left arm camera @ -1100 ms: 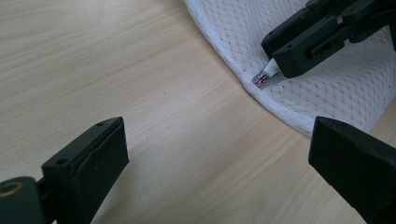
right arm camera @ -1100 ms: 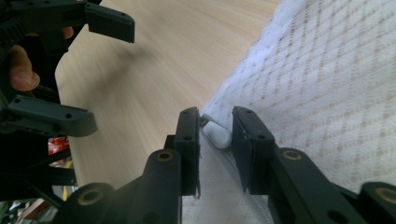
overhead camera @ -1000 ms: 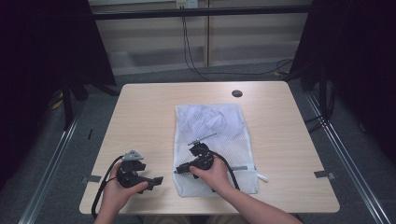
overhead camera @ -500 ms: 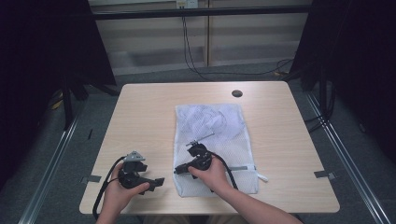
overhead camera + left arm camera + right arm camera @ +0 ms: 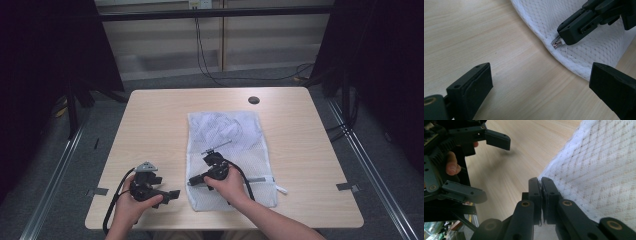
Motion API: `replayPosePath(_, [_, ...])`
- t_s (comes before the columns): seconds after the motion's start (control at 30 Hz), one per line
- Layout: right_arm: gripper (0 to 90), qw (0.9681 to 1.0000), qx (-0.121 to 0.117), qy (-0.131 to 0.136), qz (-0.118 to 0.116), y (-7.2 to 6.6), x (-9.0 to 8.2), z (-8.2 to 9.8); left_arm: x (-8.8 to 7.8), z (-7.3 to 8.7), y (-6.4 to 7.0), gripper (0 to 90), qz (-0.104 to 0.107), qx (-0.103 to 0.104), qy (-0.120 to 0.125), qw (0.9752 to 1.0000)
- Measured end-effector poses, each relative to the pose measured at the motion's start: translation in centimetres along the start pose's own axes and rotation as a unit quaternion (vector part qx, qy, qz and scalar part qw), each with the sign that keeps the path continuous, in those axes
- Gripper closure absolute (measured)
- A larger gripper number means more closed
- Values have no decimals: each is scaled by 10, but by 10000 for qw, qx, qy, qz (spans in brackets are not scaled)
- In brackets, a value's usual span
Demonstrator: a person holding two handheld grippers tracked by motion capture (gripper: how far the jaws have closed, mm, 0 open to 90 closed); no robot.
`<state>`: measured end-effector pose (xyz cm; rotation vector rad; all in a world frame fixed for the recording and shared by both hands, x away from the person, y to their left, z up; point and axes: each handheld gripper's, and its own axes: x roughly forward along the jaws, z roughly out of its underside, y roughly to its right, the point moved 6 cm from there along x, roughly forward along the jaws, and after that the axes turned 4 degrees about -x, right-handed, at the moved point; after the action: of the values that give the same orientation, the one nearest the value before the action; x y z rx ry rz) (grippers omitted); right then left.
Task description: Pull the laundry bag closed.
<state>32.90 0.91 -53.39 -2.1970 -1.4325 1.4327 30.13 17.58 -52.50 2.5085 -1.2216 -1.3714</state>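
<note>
A white mesh bag (image 5: pixel 230 145) lies flat on the wooden table (image 5: pixel 160 125). At the bag's near left edge, my right gripper (image 5: pixel 192 183) points left. Its jaws have just been closing, and they now pinch a small metal zipper pull (image 5: pixel 556 42). The right gripper view shows the two jaws pressed together (image 5: pixel 540 180) beside the mesh (image 5: pixel 604 165). To the left of the bag, my left gripper (image 5: pixel 172 194) rests near the table's front edge. It is open (image 5: pixel 540 75) and faces the bag's hem (image 5: pixel 584 55), with bare wood between its jaws.
A black round grommet (image 5: pixel 254 100) sits in the table's far edge. A white tab (image 5: pixel 281 189) sticks out at the bag's near right corner. Cables run over the floor behind the table, and dark curtains hang at both sides.
</note>
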Motion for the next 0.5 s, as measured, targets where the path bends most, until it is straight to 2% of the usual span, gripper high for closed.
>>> replayPosePath(0.13, [869, 9999, -2, 93, -65, -1, -3, -2, 4, -2, 4, 30, 213, -102, 27, 9997])
replayPosePath(0.17, [869, 9999, -2, 93, -65, -1, -3, -2, 4, -2, 4, 26, 213, -102, 27, 9997])
replayPosePath(0.2, [869, 9999, 35, 81, -82, -1, -5, -2, 6, -2, 7, 18, 348, -123, -1, 9993])
replayPosePath(0.27, [869, 9999, 45, 95, -101, -2, -6, -2, 9, -2, 9, 13, 427, -214, -29, 9989])
replayPosePath(0.3, [869, 9998, 44, 124, -117, -1, -7, -3, 10, -2, 11, 11, 453, -303, 2, 9985])
replayPosePath(0.43, [869, 9997, 35, 169, -154, -2, -10, -4, 15, -2, 14, 17, 531, -373, -33, 9979])
replayPosePath(0.5, [869, 9997, 32, 186, -173, -3, -10, -5, 17, -3, 14, 34, 572, -488, -6, 9972])
